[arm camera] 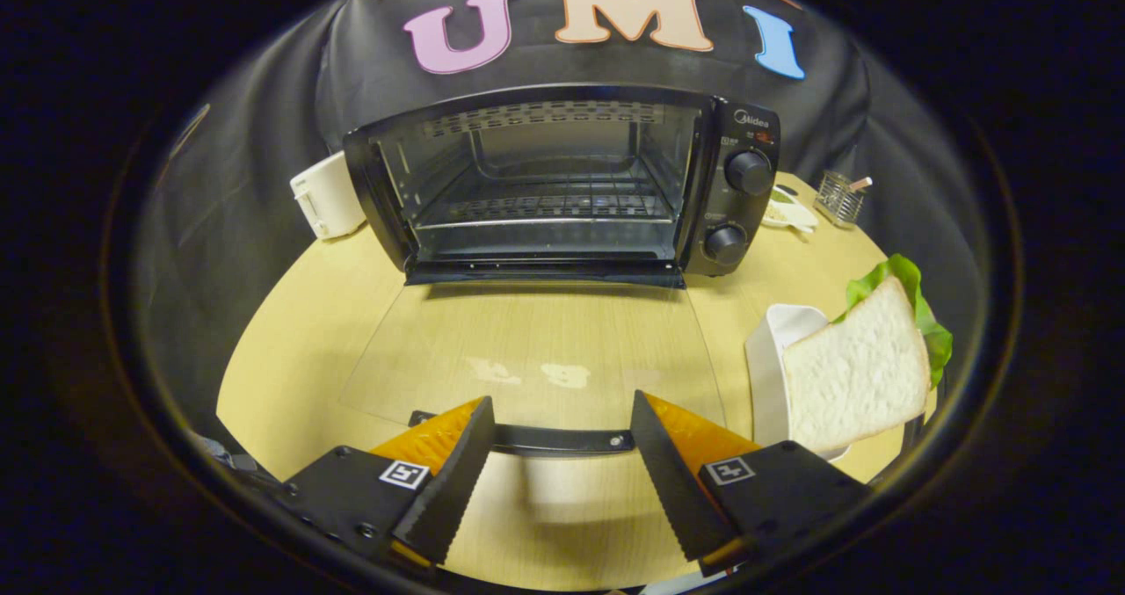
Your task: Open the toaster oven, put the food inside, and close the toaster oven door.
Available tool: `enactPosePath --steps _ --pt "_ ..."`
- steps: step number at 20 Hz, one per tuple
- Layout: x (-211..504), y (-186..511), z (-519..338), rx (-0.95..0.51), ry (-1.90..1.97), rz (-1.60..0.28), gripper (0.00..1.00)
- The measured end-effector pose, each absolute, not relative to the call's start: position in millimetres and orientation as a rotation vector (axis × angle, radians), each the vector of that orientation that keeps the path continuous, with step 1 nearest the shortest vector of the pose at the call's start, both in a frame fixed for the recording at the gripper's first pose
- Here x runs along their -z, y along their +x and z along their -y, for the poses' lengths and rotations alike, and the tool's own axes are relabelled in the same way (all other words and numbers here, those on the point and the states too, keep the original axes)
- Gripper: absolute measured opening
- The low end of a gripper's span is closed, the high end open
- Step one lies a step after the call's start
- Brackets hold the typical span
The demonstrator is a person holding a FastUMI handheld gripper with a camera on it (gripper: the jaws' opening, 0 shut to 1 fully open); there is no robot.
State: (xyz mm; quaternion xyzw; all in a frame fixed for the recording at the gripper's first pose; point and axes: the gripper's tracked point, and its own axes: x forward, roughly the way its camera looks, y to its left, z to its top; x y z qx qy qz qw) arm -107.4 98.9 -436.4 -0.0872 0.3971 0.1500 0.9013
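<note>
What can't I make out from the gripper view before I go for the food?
- Sandwich filling: the bread slice faces the camera, so only a lettuce edge shows.
- White dish under it: largely covered by the sandwich.
- Wire holder and small plate past the toaster oven: too small to tell contents.
- White appliance: partly behind the oven.
- Hand-held gripper: open, fingers straddling the door handle.
</note>
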Motion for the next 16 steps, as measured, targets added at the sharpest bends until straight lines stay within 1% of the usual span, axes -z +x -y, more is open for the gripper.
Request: enactPosePath --steps 7,11,16 --pt "416.7 -109.9 -97.3 -0.356 -0.117 -0.857 0.96" --pt "364.2 -105.3 -94.0 -0.373 0.026 -0.833 0.96" --pt "311.5 -81.7 -44.2 -0.321 0.116 -0.841 0.96"
